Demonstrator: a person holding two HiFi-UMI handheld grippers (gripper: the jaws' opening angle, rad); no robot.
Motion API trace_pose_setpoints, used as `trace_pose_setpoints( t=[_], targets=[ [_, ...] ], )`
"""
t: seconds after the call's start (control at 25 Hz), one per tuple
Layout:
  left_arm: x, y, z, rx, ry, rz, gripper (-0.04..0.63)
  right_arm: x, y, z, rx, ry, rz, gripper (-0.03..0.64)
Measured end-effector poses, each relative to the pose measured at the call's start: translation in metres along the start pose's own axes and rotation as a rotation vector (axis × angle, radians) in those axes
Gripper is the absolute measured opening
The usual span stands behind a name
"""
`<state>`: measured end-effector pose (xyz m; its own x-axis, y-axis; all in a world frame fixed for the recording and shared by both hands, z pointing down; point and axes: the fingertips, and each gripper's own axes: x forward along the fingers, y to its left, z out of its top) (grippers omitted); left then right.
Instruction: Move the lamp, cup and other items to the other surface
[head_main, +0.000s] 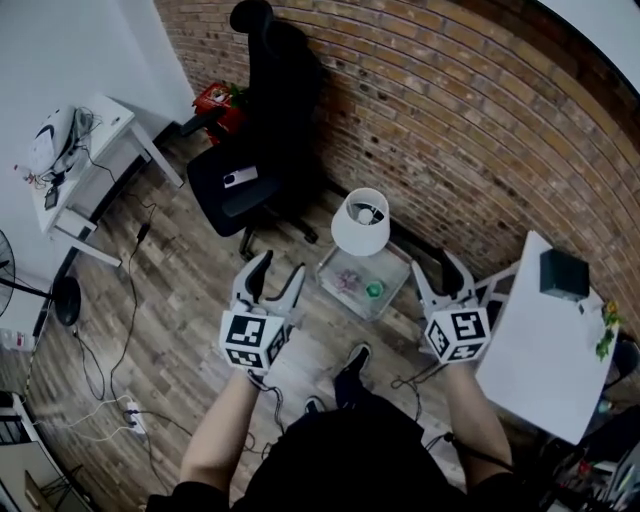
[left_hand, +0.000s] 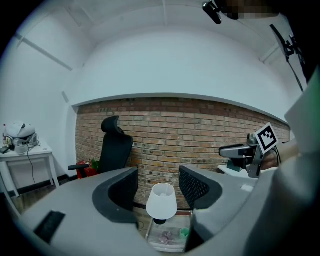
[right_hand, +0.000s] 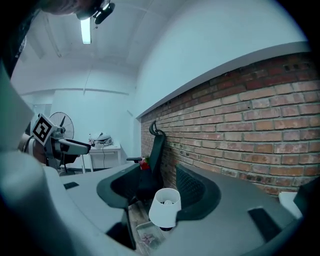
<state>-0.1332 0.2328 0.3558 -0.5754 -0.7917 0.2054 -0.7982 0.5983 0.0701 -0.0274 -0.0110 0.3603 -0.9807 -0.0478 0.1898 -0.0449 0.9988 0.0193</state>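
Head view: my left gripper and right gripper hang open, empty. At twelve o'clock the lamp stands on a low glass worktop, cup beside it. I'd grip below the shade, gently.

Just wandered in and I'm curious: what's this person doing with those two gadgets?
A person holds the left gripper and the right gripper, both open and empty, aimed at a low clear table by the brick wall. A white lamp and a green cup stand on it, untouched. A white table stands on the right.
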Motion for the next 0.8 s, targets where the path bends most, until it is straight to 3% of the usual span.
trace_pose_setpoints(
  t=[0.12,0.4,0.8],
  targets=[
    [0.035,-0.001,-0.004,-0.007,0.018,0.002,0.252,0.023,-0.030,-0.009,0.009,0.032,0.012,0.229],
    [0.100,0.006,-0.012,0.068,0.107,-0.037,0.252,0.069,-0.068,-0.016,-0.010,0.075,0.069,0.229],
    [0.194,0.017,-0.057,0.181,0.239,-0.311,0.252,0.110,-0.106,-0.064,0.020,0.151,0.068,0.227]
  ],
)
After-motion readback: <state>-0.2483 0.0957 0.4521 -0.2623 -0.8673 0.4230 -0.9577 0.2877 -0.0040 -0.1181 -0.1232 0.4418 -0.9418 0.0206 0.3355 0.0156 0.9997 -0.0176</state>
